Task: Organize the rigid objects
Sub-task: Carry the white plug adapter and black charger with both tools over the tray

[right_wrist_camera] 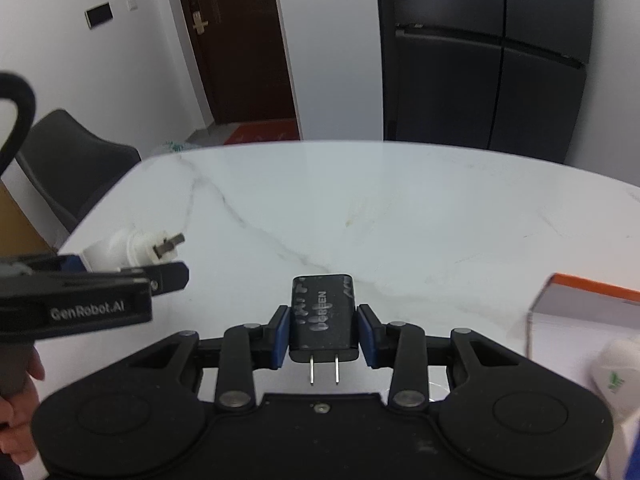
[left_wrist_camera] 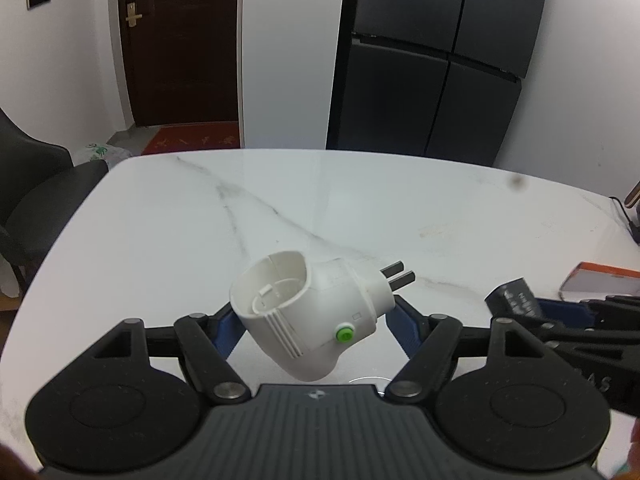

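My left gripper [left_wrist_camera: 312,316] is shut on a white plug adapter [left_wrist_camera: 308,312] with a green button and two metal prongs pointing right, held above the white marble table [left_wrist_camera: 280,200]. My right gripper [right_wrist_camera: 323,330] is shut on a black UGREEN charger [right_wrist_camera: 323,316], prongs pointing back toward the camera. The black charger [left_wrist_camera: 514,298] and right gripper show at the right of the left wrist view. The left gripper and white adapter [right_wrist_camera: 132,246] show at the left of the right wrist view.
An orange-and-white box [right_wrist_camera: 588,308] lies at the table's right, with a white object bearing a green mark [right_wrist_camera: 612,372] near it. A dark chair [left_wrist_camera: 36,184] stands left of the table. A dark fridge [left_wrist_camera: 432,60] and a brown door [left_wrist_camera: 180,40] stand behind.
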A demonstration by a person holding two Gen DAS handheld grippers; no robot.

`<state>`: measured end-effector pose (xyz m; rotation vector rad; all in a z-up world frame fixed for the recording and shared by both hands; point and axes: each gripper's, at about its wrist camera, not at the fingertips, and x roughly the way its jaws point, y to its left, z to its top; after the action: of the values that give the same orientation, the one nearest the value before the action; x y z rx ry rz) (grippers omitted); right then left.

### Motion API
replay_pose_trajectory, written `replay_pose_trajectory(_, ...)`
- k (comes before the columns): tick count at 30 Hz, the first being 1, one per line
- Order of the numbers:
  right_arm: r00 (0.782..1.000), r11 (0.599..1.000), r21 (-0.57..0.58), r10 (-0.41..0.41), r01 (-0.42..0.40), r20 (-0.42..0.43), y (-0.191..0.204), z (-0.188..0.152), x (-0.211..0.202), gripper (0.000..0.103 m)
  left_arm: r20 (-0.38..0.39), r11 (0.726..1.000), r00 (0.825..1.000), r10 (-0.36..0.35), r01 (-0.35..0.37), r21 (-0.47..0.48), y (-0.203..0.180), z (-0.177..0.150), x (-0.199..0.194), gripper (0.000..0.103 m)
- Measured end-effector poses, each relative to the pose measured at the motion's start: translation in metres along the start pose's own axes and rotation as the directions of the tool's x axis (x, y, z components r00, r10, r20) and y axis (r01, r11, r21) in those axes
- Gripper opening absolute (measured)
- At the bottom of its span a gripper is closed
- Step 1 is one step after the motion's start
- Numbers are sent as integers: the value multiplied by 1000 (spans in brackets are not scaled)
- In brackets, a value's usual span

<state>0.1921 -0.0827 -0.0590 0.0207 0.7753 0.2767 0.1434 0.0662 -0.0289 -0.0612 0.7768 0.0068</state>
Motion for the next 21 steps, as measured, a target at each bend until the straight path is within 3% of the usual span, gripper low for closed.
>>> replay_pose_trajectory(21, 998, 1000, -19, 14, -12, 65, -17, -25, -139, 44, 54, 993, 994, 97, -93, -67, -47, -16, -101, 76)
